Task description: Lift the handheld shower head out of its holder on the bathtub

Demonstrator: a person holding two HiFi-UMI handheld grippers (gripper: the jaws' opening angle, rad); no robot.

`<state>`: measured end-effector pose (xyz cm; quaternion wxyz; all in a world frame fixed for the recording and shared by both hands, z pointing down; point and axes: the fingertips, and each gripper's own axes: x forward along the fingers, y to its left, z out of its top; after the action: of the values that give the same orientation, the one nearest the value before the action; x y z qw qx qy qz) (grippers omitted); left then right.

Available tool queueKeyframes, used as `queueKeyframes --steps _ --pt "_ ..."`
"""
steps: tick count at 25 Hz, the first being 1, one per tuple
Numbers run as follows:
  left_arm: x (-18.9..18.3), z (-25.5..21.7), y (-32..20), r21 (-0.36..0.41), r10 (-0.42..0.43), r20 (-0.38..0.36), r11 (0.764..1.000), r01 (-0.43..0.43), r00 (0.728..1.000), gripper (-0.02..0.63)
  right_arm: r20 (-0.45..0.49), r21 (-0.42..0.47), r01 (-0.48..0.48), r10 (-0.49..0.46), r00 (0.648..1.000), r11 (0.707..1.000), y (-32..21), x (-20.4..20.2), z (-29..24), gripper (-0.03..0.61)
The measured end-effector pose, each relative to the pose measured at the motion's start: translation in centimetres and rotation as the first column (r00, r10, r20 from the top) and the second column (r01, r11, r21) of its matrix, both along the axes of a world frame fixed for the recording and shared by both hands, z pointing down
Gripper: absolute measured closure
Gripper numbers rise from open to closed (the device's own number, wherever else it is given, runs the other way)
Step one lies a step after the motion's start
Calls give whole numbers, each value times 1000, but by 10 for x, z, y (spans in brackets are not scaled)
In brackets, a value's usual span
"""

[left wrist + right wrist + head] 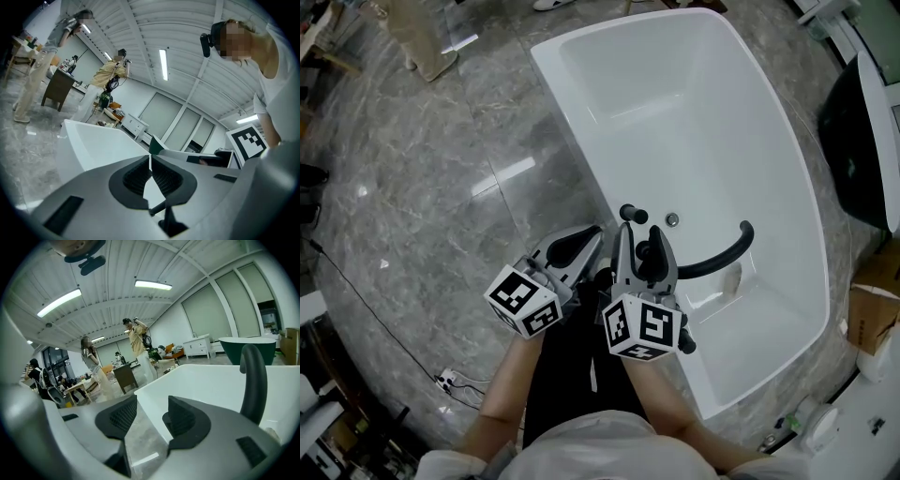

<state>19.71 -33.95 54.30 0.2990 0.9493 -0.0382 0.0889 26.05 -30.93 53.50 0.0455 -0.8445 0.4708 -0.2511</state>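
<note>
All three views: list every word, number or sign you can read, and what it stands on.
No words or numbers can be read in any view.
Only square black-and-white markers, without letters, on the left cube and the right cube.

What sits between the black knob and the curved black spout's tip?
A small round metal fitting on the white bathtub; the head view shows it.

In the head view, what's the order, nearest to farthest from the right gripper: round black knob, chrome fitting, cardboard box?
1. Round black knob, on the tub rim at the right gripper's tips.
2. Chrome fitting, inside the tub, slightly right.
3. Cardboard box, outside the tub, far right.
</note>
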Motion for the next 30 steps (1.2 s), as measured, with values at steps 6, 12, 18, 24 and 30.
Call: queueKeyframes --steps 6,12,18,24,30 --pt "11 21 -6 -12 15 -2 1000 -15 1000 594 2 -26 -43 43 999 999 -2 11 24 383" --pt "13 41 -9 -41 13 -10 999 -14 1000 594 3 -51 -82 82 997 995 -6 15 46 383" --pt "15 66 -10 -75 19 2 997 -19 1000 594 0 -69 -107 108 994 992 -9 22 66 383" --pt "21 84 -13 -97 22 1 995 -21 1000 594 -10 -82 -118 118 993 990 -17 28 86 383" --pt "24 107 -21 -106 21 19 994 -18 1000 594 -36 -106 -146 143 989 984 -23 39 108 383"
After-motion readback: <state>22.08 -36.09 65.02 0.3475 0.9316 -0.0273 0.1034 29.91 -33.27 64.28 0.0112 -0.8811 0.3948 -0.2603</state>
